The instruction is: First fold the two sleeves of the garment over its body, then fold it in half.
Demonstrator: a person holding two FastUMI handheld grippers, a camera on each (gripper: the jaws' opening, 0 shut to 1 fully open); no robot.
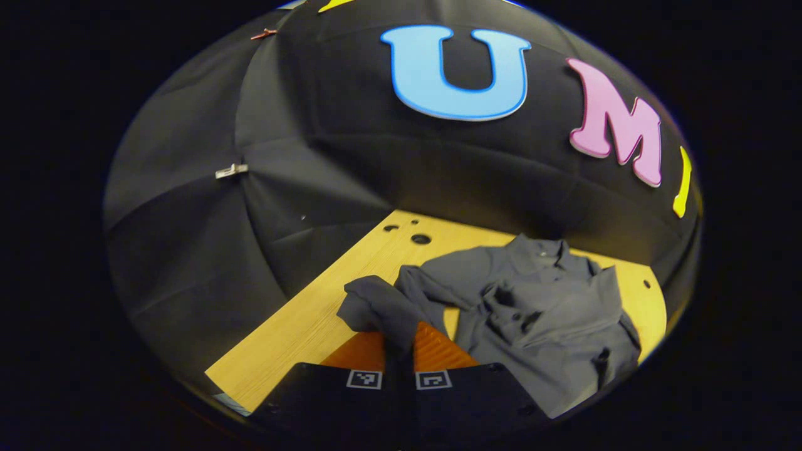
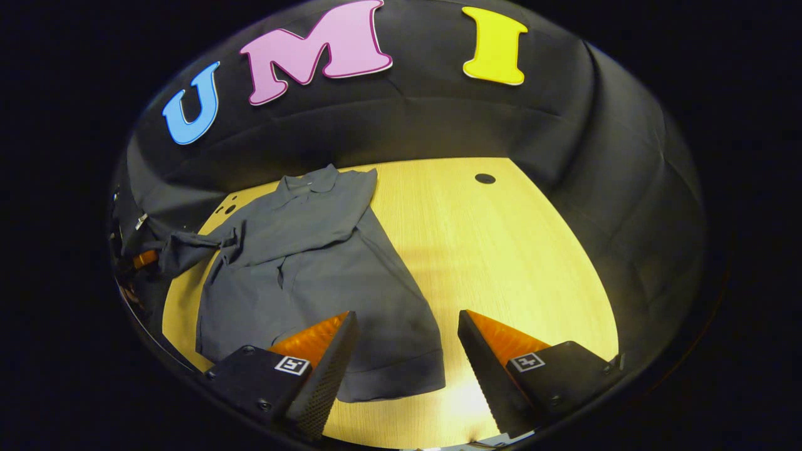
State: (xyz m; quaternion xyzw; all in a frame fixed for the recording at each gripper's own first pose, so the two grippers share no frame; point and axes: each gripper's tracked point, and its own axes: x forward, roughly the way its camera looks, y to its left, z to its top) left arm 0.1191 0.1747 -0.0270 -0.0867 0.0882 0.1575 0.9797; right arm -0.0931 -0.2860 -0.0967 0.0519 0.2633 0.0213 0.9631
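Both gripper views look down low across the table [image 2: 501, 250], sharing the garment [image 1: 539, 300] from opposite sides.

Recording booth: black cloth wall [image 1: 188, 250], wooden table [image 2: 514, 250].

No readable text or numbers. Small square coded markers [image 1: 364, 379] sit on each tool body. No garment label legible.

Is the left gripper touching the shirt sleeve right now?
Touching. In the left gripper view, the left gripper is closed with the sleeve pinched between its fingers, lifted off the table.
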